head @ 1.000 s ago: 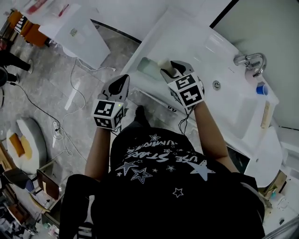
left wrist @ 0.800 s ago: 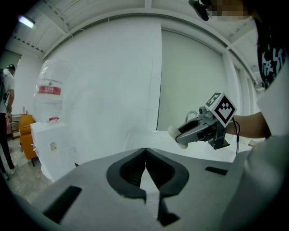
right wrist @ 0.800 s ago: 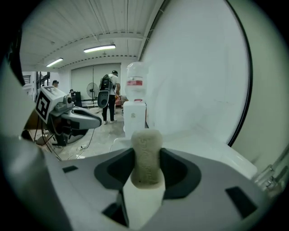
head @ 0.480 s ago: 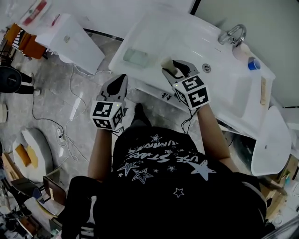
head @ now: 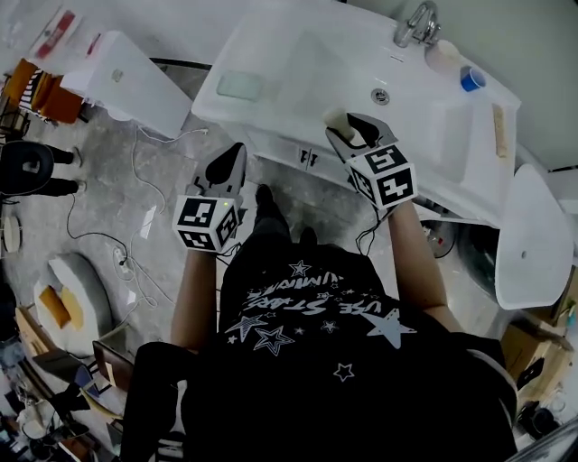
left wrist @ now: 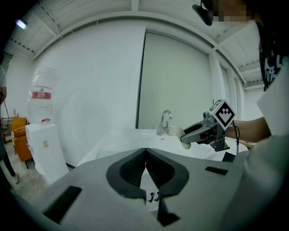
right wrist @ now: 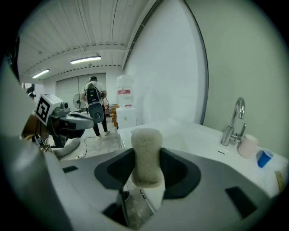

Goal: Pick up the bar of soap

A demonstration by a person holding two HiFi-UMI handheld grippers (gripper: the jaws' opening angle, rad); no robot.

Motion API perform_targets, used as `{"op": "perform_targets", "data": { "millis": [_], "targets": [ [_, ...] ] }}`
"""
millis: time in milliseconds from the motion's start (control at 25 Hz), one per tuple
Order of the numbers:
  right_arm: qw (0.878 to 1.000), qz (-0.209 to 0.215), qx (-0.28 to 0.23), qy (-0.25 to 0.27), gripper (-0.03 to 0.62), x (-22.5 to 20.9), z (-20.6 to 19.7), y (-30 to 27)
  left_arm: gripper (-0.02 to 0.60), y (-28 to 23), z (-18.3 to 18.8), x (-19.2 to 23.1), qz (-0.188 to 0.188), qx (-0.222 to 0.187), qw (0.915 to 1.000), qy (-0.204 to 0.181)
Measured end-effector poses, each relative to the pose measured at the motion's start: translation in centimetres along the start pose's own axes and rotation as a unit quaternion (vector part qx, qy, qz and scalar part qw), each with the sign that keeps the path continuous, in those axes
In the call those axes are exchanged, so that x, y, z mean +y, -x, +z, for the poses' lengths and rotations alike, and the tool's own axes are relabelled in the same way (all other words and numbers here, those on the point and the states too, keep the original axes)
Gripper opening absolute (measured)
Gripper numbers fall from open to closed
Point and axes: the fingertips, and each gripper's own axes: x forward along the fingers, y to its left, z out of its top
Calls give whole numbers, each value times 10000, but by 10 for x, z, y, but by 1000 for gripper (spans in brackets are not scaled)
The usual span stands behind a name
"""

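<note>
A pale, rough bar of soap [right wrist: 146, 155] stands upright between the jaws of my right gripper [right wrist: 146, 168], which is shut on it. In the head view that gripper [head: 348, 128] holds the soap [head: 336, 118] over the front rim of the white sink [head: 298, 63]. My left gripper [head: 231, 159] hangs over the floor left of the sink, below its front edge. Its jaws [left wrist: 145, 155] are pressed together with nothing between them. The left gripper view also shows the right gripper [left wrist: 186, 135] with the soap [left wrist: 184, 140].
A chrome tap [head: 417, 20] and a blue cup [head: 470, 79] stand at the sink's back. A translucent soap dish [head: 239, 86] lies at its left end. A white water dispenser [head: 117, 81] stands left of it, with cables [head: 135, 262] on the floor. A person [right wrist: 95, 108] stands far behind.
The right gripper with the soap has moved right, away from the soap dish, and now sits at the sink's front rim. The head view has shifted, and the left gripper has stayed shut.
</note>
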Motion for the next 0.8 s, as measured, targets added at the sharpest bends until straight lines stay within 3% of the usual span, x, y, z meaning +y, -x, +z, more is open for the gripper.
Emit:
{"op": "perform_targets", "data": {
  "millis": [440, 800],
  "targets": [
    [9991, -258, 51, -346, 184, 1, -29, 36, 11, 16, -6, -31, -263, 71, 9996, -90],
    [9992, -288, 65, -252, 183, 36, -30, 39, 11, 49, -19, -32, -343, 43, 9994, -53]
  ]
}}
